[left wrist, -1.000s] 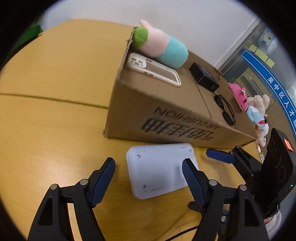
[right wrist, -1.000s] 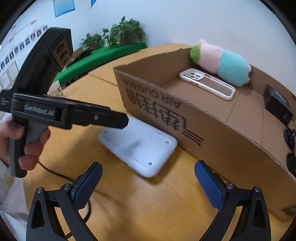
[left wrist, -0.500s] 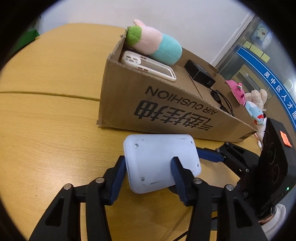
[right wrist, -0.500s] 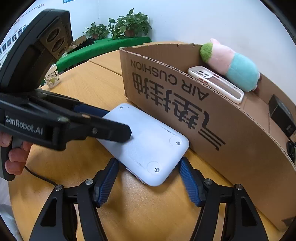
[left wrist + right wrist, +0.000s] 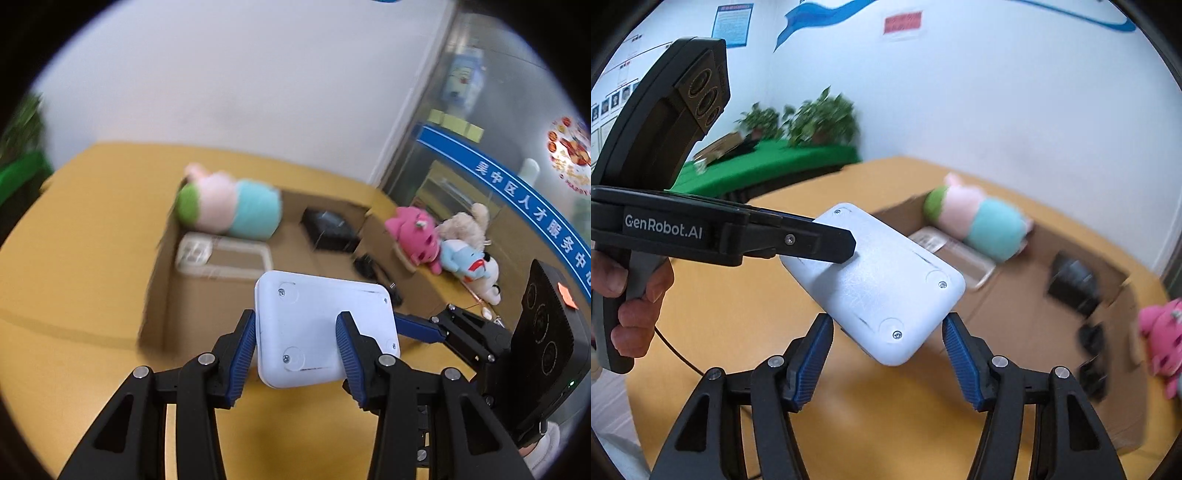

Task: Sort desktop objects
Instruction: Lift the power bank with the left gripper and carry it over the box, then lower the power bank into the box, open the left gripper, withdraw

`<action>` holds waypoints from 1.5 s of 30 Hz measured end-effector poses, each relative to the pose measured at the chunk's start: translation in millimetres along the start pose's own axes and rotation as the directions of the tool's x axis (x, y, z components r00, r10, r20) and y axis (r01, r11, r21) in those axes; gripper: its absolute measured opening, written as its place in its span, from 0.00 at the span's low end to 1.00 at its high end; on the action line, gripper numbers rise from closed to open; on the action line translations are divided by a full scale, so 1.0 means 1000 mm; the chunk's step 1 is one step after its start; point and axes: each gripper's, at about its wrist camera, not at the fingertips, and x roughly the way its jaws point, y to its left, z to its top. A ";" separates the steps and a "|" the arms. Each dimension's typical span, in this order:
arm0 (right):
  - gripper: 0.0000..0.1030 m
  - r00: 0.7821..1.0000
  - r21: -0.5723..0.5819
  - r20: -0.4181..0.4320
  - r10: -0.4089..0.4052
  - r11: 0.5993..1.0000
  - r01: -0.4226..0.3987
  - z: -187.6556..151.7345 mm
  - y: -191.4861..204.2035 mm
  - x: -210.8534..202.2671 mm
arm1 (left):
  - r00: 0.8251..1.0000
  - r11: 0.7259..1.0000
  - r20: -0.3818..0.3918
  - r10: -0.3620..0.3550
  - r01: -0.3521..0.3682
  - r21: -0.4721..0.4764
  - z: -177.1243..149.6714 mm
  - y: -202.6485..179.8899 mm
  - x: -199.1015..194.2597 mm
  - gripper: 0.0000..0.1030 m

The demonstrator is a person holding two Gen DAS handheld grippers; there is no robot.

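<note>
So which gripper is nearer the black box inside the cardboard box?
Right. The right gripper holds the white device's end on the black box's side; the left gripper holds the far end.

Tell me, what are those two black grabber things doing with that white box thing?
A person holds a grabber in each hand, and both grip the same white device from opposite ends. The left gripper and the right gripper have just been closing on it. It is up off the wooden table, in front of the cardboard box that holds a plush toy and a phone case.
</note>
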 end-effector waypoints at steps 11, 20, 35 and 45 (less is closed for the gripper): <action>0.58 0.994 0.041 -0.098 -0.052 0.998 0.056 0.062 -0.135 0.034 | 0.994 0.997 -0.078 -0.073 0.076 0.026 0.107 -0.024 0.123 0.42; 0.58 0.953 0.095 -0.302 0.003 0.995 0.027 0.050 -0.209 0.121 | 0.960 0.996 -0.268 -0.082 0.068 -0.060 0.115 -0.001 0.230 0.41; 0.58 0.830 0.182 -0.552 0.080 0.983 0.026 -0.011 -0.230 0.188 | 0.867 0.986 -0.491 -0.088 0.005 -0.168 0.077 0.013 0.294 0.39; 1.00 0.962 0.217 -0.254 -0.097 0.964 0.154 0.015 -0.191 0.045 | 0.989 0.994 -0.104 0.107 -0.102 0.046 0.094 -0.001 0.105 0.69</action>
